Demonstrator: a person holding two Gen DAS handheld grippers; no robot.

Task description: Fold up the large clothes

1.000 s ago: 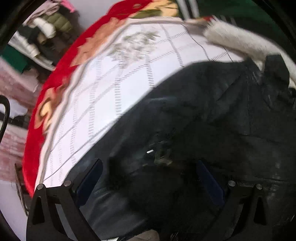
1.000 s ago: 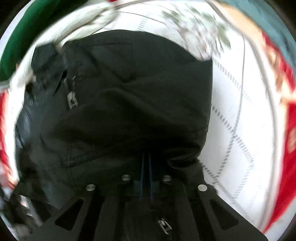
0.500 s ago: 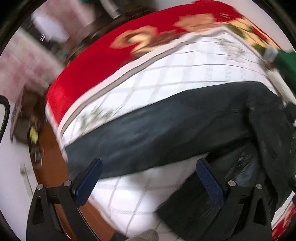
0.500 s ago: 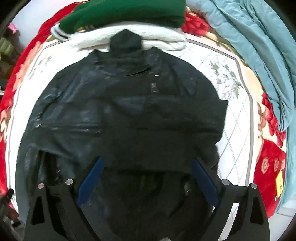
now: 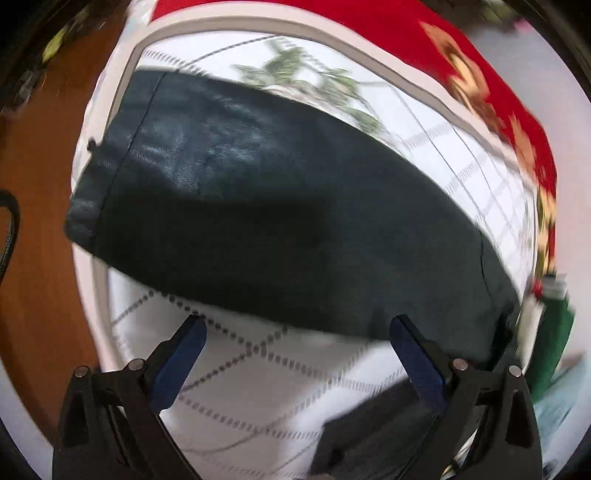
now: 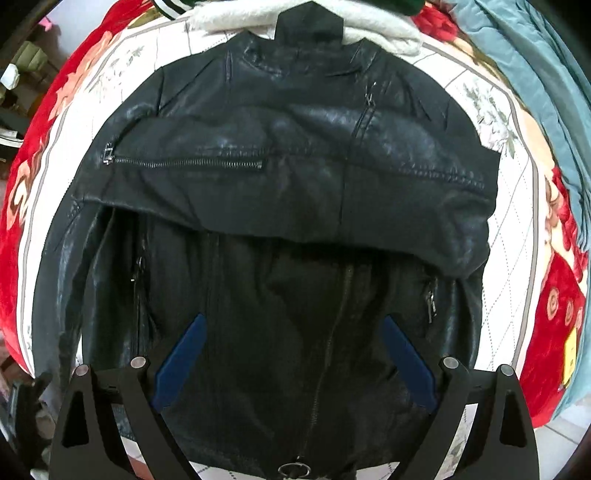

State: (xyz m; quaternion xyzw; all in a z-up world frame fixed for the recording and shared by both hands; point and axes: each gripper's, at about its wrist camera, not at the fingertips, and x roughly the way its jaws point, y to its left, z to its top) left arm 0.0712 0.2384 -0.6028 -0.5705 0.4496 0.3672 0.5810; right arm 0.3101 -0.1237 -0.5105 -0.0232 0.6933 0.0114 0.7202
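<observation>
A black leather jacket [image 6: 295, 229] lies front up on a white quilted bed cover [image 6: 517, 192], collar at the far end. One sleeve [image 6: 369, 173] is folded across its chest. My right gripper [image 6: 291, 325] is open and empty, hovering over the jacket's lower front zipper. In the left wrist view the other sleeve [image 5: 258, 206] lies stretched out across the cover [image 5: 258, 369], cuff at the left. My left gripper [image 5: 295, 332] is open and empty, just short of that sleeve's near edge.
A red flowered blanket [image 6: 33, 184] borders the bed. White and green folded clothes [image 6: 369, 26] lie beyond the collar. A teal quilt [image 6: 535, 74] lies at the right. A wooden floor [image 5: 33, 184] shows past the bed's edge at the left.
My right gripper has opened, let go of the folded sleeve and drawn back above the jacket. My left gripper has swung over from the jacket body to the outstretched sleeve.
</observation>
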